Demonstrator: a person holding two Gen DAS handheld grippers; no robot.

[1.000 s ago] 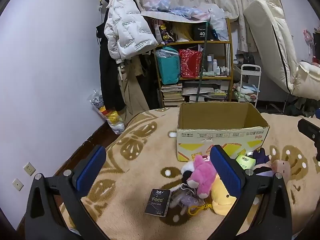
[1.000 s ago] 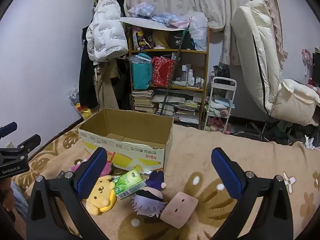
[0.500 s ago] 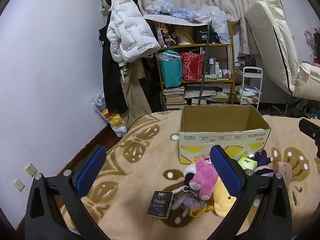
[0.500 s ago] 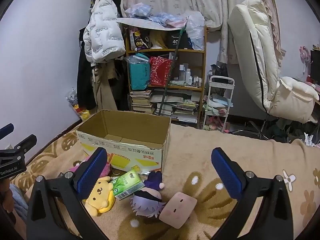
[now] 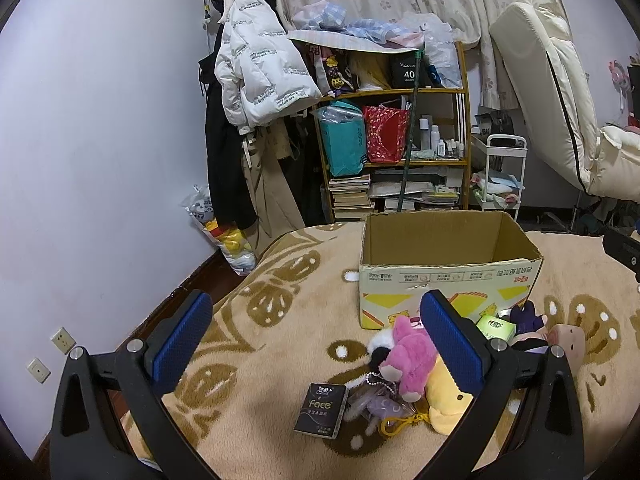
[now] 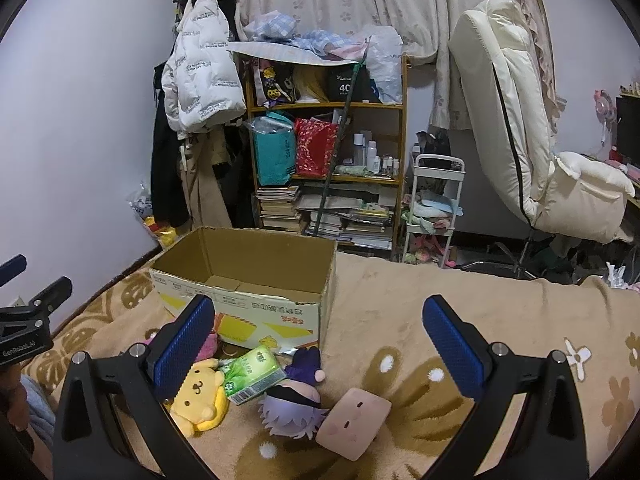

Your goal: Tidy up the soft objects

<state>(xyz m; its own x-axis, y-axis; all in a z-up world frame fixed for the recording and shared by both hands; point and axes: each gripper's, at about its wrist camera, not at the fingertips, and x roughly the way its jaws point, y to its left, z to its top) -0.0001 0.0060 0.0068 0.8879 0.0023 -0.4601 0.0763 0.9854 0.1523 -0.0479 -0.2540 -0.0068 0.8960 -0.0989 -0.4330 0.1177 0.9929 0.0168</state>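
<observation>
Plush toys [image 6: 198, 398] lie below the wide-spread right gripper [image 6: 318, 342]

Cardboard box [image 6: 248, 280]: matt corrugated paperboard. Blanket [image 6: 480, 320]: fleecy cloth. Yellow plush dog [image 6: 198, 400]: soft pile fabric. Green tissue pack [image 6: 250, 372]: glossy plastic film. Right tool [image 6: 318, 350]: black plastic, textured blue pads.

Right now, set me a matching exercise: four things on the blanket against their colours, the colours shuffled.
Things:
1. dog plush
2. tissue pack
3. square pillow
4. Face packet

Colours:
A. black
B. yellow
C. pale pink
D. green

Pairs: 1-B, 2-D, 3-C, 4-A
</observation>
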